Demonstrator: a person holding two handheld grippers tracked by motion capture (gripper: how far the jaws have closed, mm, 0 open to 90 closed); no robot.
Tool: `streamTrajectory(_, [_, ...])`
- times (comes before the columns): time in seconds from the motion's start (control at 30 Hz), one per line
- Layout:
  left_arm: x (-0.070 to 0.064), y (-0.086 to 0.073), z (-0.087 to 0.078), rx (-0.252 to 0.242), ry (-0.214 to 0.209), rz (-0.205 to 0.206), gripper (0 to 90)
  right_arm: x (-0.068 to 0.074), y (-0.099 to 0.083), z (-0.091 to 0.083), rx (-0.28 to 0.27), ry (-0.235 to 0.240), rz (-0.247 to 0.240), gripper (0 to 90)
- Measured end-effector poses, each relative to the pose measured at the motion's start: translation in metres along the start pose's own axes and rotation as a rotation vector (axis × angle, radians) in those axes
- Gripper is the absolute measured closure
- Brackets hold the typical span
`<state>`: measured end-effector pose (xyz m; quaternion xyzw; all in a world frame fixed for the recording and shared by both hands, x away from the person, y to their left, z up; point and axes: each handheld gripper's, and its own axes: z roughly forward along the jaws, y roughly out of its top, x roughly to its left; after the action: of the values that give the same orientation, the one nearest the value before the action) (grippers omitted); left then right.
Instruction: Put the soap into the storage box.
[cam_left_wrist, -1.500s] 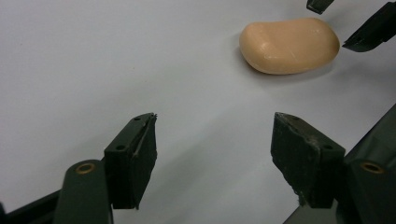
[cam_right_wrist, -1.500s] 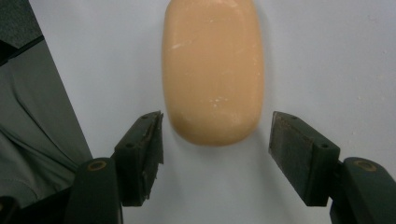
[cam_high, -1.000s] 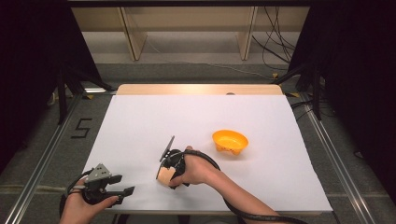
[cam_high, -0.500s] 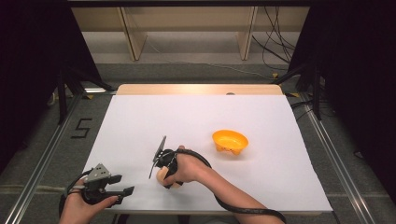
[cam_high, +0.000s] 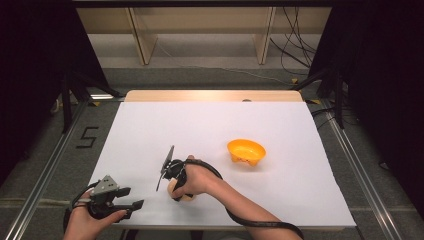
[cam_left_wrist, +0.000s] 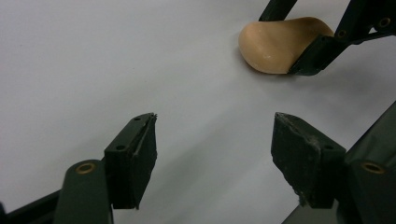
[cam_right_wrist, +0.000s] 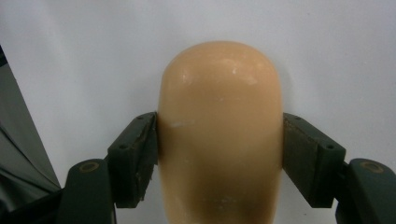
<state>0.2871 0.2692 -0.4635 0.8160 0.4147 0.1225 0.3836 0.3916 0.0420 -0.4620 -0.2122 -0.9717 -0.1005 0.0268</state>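
Observation:
A smooth tan, rounded lump shaped like a bread roll (cam_right_wrist: 219, 121) rests on the white table. My right gripper (cam_right_wrist: 219, 135) is shut on it, one pad pressed against each side. In the high view this gripper (cam_high: 179, 192) points down near the table's front middle, and the roll (cam_high: 184, 197) peeks out under the hand. My left gripper (cam_high: 131, 197) is at the front left corner, open and holding nothing. In the left gripper view its jaws (cam_left_wrist: 215, 140) stand wide apart over bare table, with the roll (cam_left_wrist: 275, 44) farther off at the upper right.
An orange bowl (cam_high: 246, 151) stands right of centre on the white table (cam_high: 210, 130). A wooden strip (cam_high: 215, 95) runs along the far edge. Metal rails (cam_high: 45, 170) flank both sides, and a cable (cam_high: 260, 225) trails from the right gripper along the forearm.
My right hand has drifted slightly left with the roll in its grip, and the gripper has tipped more upright. The left gripper has stayed where it was.

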Motion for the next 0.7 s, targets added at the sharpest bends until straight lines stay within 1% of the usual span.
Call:
streamTrajectory(0.03, [-0.0001, 0.0, 0.0, 0.0, -0.001, 0.0, 31.1, -0.0005, 0.0005, 0.0011, -0.003, -0.008, -0.027, 33.1])
streamTrajectory(0.07, [-0.0001, 0.0, 0.0, 0.0, -0.001, 0.0, 31.1, 0.0021, 0.0014, -0.0007, 0.016, -0.011, 0.008, 33.2])
streamTrajectory(0.1, [-0.0001, 0.0, 0.0, 0.0, 0.0, 0.0, 31.1, -0.0008, 0.001, 0.0013, 0.0, -0.016, -0.044, 33.4])
streamTrajectory(0.13, [-0.0015, -0.0004, 0.001, -0.01, -0.006, -0.024, 31.1, -0.0011, 0.001, 0.0014, -0.002, -0.019, -0.051, 33.4])
streamTrajectory(0.2, [-0.0016, -0.0004, 0.0012, -0.012, -0.008, -0.027, 31.1, 0.0022, 0.0015, -0.0002, 0.011, -0.025, -0.011, 33.5])
streamTrajectory(0.23, [-0.0016, -0.0004, 0.0012, -0.012, -0.008, -0.027, 31.1, 0.0022, 0.0015, -0.0002, 0.011, -0.025, -0.011, 33.5])
streamTrajectory(0.27, [-0.0008, -0.0002, 0.0007, -0.012, -0.004, -0.012, 31.1, 0.0012, 0.0013, 0.0007, -0.009, -0.017, -0.028, 33.6])
streamTrajectory(0.3, [-0.0008, -0.0002, 0.0007, -0.012, -0.004, -0.012, 31.1, 0.0012, 0.0013, 0.0007, -0.009, -0.017, -0.028, 33.6])
streamTrajectory(0.33, [0.0002, 0.0, 0.0003, -0.002, 0.003, -0.003, 31.1, 0.0019, 0.0005, 0.0006, -0.013, -0.017, -0.022, 33.6])
streamTrajectory(0.37, [-0.0002, -0.0001, 0.0001, -0.001, 0.0, -0.004, 31.1, 0.001, 0.0004, 0.0011, -0.023, -0.015, -0.039, 33.7])
streamTrajectory(0.4, [-0.0002, -0.0001, 0.0001, -0.001, 0.0, -0.004, 31.2, 0.001, 0.0004, 0.0011, -0.023, -0.015, -0.039, 33.7])
streamTrajectory(0.43, [0.0, -0.0001, 0.0001, 0.001, -0.001, -0.001, 31.2, 0.0001, 0.0003, 0.0013, -0.03, -0.024, -0.055, 33.7])
streamTrajectory(0.47, [0.0, -0.0001, 0.0004, -0.001, -0.002, -0.002, 31.1, 0.0013, 0.0002, 0.001, -0.027, -0.016, -0.036, 33.7])
streamTrajectory(0.6, [-0.0001, -0.0003, 0.0005, -0.002, -0.002, -0.004, 31.1, 0.001, 0.0, 0.0011, -0.029, -0.018, -0.04, 33.8])
streamTrajectory(0.63, [0.0002, -0.0001, 0.0004, 0.0, 0.001, -0.003, 31.1, 0.0019, -0.0009, 0.0008, -0.024, -0.022, -0.015, 33.8])
streamTrajectory(0.67, [0.0, -0.0003, 0.0008, -0.006, 0.002, -0.008, 31.1, 0.0013, -0.0013, 0.0007, -0.026, -0.019, -0.018, 33.8])
streamTrajectory(0.7, [0.0001, -0.0003, 0.0004, -0.002, -0.002, -0.007, 31.1, -0.0009, -0.0022, 0.002, -0.041, -0.025, -0.045, 33.8])
